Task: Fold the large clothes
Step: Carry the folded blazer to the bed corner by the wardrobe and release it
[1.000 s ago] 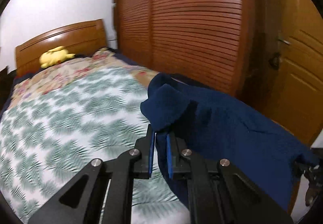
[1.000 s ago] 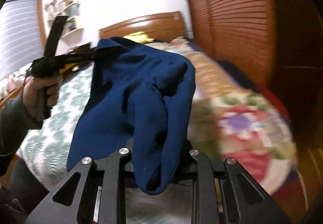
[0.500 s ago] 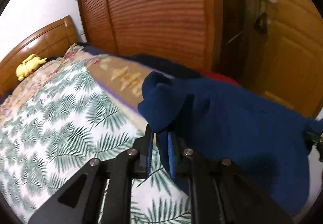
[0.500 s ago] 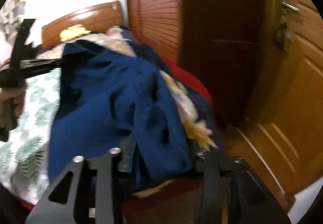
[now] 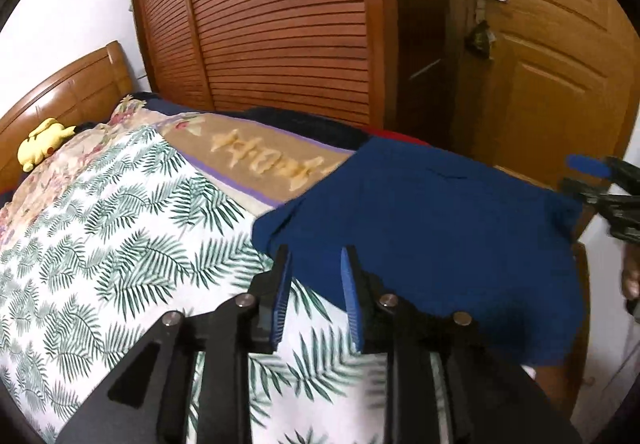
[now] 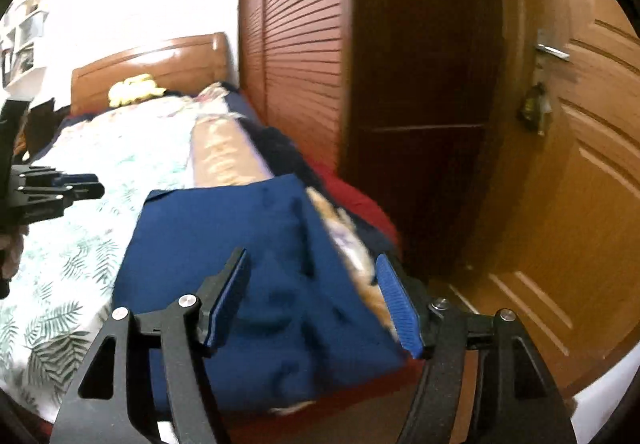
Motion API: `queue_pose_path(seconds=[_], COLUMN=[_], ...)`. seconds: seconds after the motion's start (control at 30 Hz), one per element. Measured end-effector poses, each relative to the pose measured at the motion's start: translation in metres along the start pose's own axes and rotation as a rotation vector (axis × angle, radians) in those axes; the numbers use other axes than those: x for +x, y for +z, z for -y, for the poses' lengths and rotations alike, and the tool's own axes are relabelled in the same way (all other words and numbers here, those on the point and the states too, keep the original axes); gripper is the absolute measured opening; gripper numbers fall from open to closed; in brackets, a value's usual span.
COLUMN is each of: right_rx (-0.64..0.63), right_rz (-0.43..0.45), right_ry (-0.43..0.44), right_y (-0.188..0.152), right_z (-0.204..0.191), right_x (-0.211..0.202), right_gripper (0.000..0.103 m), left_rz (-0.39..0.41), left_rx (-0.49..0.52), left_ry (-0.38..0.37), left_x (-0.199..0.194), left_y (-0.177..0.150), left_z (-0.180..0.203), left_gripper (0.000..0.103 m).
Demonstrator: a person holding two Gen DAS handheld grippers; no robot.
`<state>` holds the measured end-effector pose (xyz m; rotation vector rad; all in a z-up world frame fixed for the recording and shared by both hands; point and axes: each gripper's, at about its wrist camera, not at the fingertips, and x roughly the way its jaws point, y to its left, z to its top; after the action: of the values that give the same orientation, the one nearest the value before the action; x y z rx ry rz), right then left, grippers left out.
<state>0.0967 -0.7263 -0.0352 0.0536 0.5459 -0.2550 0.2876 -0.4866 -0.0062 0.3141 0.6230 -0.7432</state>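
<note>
A navy blue garment (image 5: 440,236) lies folded flat on the near corner of the bed; it also shows in the right wrist view (image 6: 248,268). My left gripper (image 5: 316,264) is open and empty, its tips just at the garment's left edge. My right gripper (image 6: 312,268) is open wide and empty, hovering over the garment's near end. In the left wrist view the right gripper (image 5: 600,184) shows at the garment's far right corner. In the right wrist view the left gripper (image 6: 80,184) shows at the left.
The bed has a palm-leaf sheet (image 5: 120,244) and a tan blanket (image 5: 260,160). A yellow plush toy (image 5: 42,142) lies by the headboard (image 5: 60,92). A slatted wardrobe (image 5: 280,24) and a wooden door (image 5: 560,64) stand close beside the bed.
Both grippers opened and let go of the blue garment, which went from hanging between them to lying flat on the bed corner. Both grippers drew back slightly.
</note>
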Motion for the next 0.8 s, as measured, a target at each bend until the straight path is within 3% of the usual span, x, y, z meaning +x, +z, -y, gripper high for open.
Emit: queue_pose_path(seconds=[0.2,0.4,0.8], right_rx=[0.011,0.032,0.022], right_rz=[-0.097,-0.215,-0.203], right_ry=[0.068,-0.006,-0.079], right_y=[-0.006,-0.032,-0.039], right_z=[-0.022,-0.011,-0.019], right_x=[0.028,0.063,0.063], right_gripper=[0.062,0.061,0.063], left_rz=[0.022,0.048,0.070], left_rx=[0.005,0.027,0.011], left_ry=[-0.071,-0.112,-0.121], left_x=[-0.026,-0.052,-0.080], left_y=[-0.020,-0.044,-0.075], left_z=[0.011,0.025,0.025], left_gripper=[0.030,0.033,0.039])
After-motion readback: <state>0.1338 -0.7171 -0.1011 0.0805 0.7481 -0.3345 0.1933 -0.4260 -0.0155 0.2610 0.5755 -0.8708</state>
